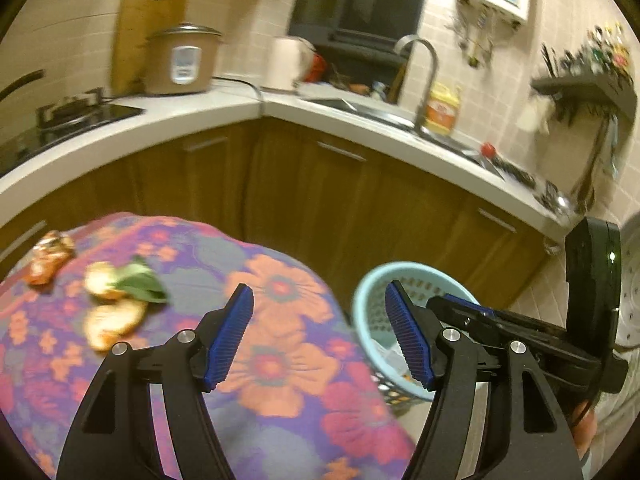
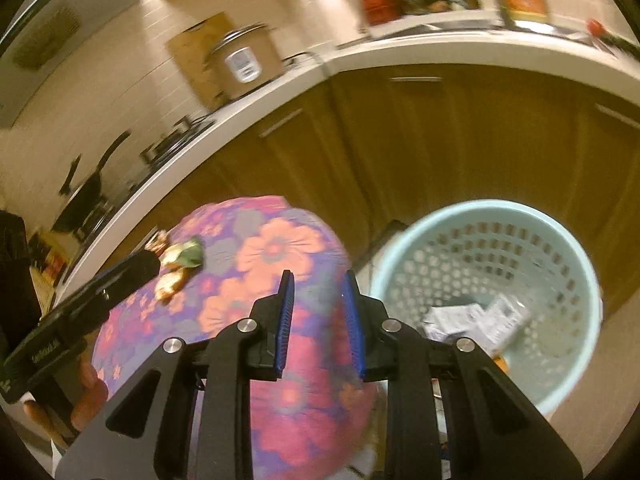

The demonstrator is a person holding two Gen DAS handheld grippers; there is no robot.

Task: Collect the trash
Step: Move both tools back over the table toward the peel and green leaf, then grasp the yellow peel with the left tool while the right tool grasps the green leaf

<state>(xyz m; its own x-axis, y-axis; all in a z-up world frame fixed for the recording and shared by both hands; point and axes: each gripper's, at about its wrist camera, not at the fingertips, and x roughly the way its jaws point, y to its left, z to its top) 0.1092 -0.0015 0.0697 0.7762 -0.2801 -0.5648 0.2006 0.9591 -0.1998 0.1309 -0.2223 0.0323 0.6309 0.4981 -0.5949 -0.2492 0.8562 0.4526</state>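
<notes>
Peels (image 1: pixel 114 308), pale orange with green leaf; left fingers (image 1: pixel 236 322) wide, right fingers (image 2: pixel 286 322) narrowly apart, empty.

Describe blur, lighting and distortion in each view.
Left wrist view: warm dim light, peels and sink smeared by motion, counter bowed by fisheye. Right wrist view: heavier blur on cooker and basket; finger pads sharp.

Home kitchen: sink (image 1: pixel 360 110), stove (image 1: pixel 76 114), cabinets (image 1: pixel 320 184).

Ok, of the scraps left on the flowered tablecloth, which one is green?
The leafy scrap, lying against the pale peel pieces; the wrapper-like scrap farther back is orange-brown.
</notes>
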